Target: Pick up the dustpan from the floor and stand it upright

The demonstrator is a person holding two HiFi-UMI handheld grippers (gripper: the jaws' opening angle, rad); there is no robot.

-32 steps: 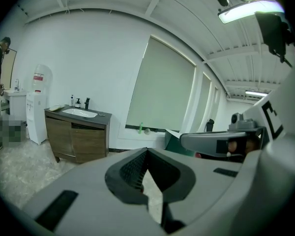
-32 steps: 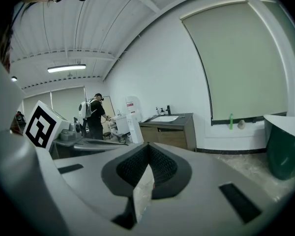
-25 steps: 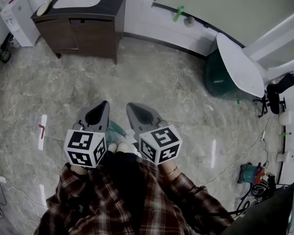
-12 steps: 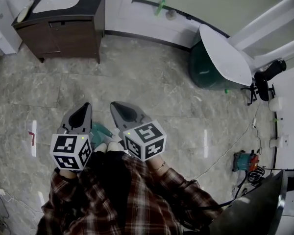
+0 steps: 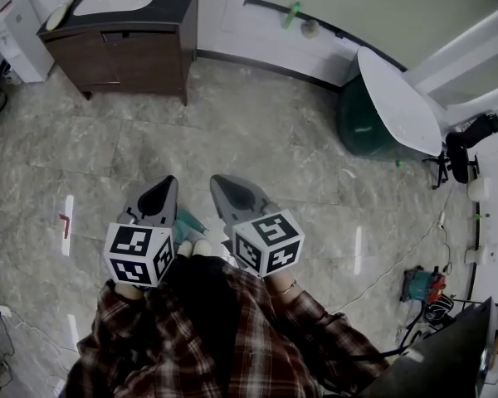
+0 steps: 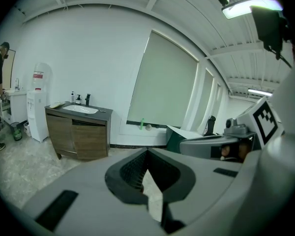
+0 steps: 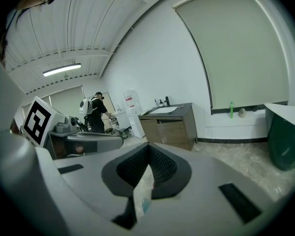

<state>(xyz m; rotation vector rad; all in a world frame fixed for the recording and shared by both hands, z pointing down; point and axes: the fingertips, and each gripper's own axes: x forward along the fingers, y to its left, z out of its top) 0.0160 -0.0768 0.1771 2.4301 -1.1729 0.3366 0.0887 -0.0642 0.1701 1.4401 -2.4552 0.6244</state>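
Observation:
A teal dustpan (image 5: 187,220) lies on the grey stone floor close to my feet, and only a small part of it shows between the two grippers. My left gripper (image 5: 168,181) hangs above it on the left, jaws shut with nothing between them (image 6: 146,151). Beside it, my right gripper (image 5: 221,181) is also shut and empty (image 7: 148,146); a sliver of the teal dustpan (image 7: 144,205) shows through the slit behind its jaws. Both grippers point forward and slightly down, close to my body, and neither touches the dustpan.
A dark wooden vanity (image 5: 124,40) with a sink stands against the far wall, a white water dispenser (image 5: 17,31) to its left. A green bin with a white lid (image 5: 382,114) is at the right. Cables and a tool (image 5: 422,287) lie on the floor at right.
The head view has swung a little left and back; both grippers stay side by side over the dustpan, still shut.

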